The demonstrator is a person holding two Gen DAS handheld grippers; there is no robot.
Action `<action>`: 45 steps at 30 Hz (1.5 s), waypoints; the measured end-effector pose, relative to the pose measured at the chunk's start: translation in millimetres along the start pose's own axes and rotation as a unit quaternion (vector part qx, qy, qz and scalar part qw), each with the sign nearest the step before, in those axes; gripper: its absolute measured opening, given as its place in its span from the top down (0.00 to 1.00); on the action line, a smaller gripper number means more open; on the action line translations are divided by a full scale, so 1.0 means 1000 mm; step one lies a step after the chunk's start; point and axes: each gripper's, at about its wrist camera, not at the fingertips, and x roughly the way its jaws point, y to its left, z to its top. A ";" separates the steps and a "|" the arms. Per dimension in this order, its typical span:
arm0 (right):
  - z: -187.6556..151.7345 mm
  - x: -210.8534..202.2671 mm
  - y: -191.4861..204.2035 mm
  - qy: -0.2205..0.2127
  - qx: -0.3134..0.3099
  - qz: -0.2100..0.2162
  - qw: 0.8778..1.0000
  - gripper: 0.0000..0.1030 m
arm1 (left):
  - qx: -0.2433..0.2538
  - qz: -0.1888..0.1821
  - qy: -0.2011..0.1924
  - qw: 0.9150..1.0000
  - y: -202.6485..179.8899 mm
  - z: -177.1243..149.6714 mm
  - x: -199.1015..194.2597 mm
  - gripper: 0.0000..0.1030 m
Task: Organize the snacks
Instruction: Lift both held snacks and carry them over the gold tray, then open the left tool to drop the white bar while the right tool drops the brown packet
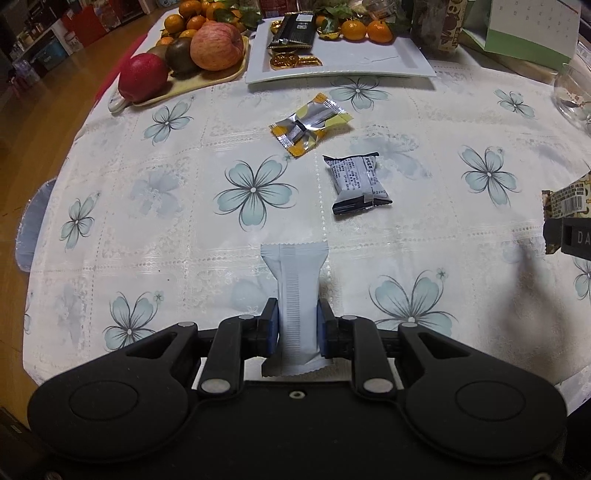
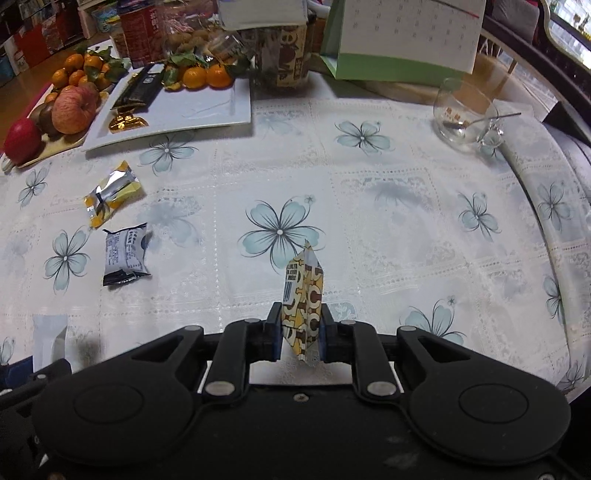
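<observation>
Closest to the left camera, the left gripper (image 1: 297,325) has its fingers clamped on a pale blue-grey snack bar (image 1: 295,291), which sticks out forward between the pads above the flowered tablecloth (image 1: 184,221). Over on the other side, the right gripper (image 2: 301,330) is pinched tight on a yellow and brown patterned packet (image 2: 303,295), held on edge and clear of the cloth. Two snacks lie loose on the table, near each other but apart: a silver and yellow wrapped sweet (image 1: 310,123) and, nearer the grippers, a small grey and black packet (image 1: 356,182). Beyond them sits a white rectangular plate (image 1: 369,59) carrying a dark wrapped bar (image 1: 293,31), some gold-foil sweets (image 1: 293,61) and two mandarins (image 1: 365,29). Beside the plate, a tray of apples (image 1: 216,44) and more fruit. A glass cup (image 2: 465,110) with a spoon stands well off to the right.
</observation>
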 end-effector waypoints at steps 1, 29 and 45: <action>-0.004 -0.006 0.000 -0.007 -0.003 0.005 1.000 0.83 | 0.001 0.001 -0.005 1.000 0.001 -0.004 -0.003 0.71; -0.205 -0.123 -0.059 -0.089 0.092 0.105 0.986 0.83 | -0.091 -0.076 -0.114 0.986 0.039 -0.174 -0.094 0.72; -0.267 -0.143 -0.048 -0.089 0.067 0.117 0.987 0.82 | -0.046 -0.142 -0.122 0.981 0.009 -0.206 -0.109 0.72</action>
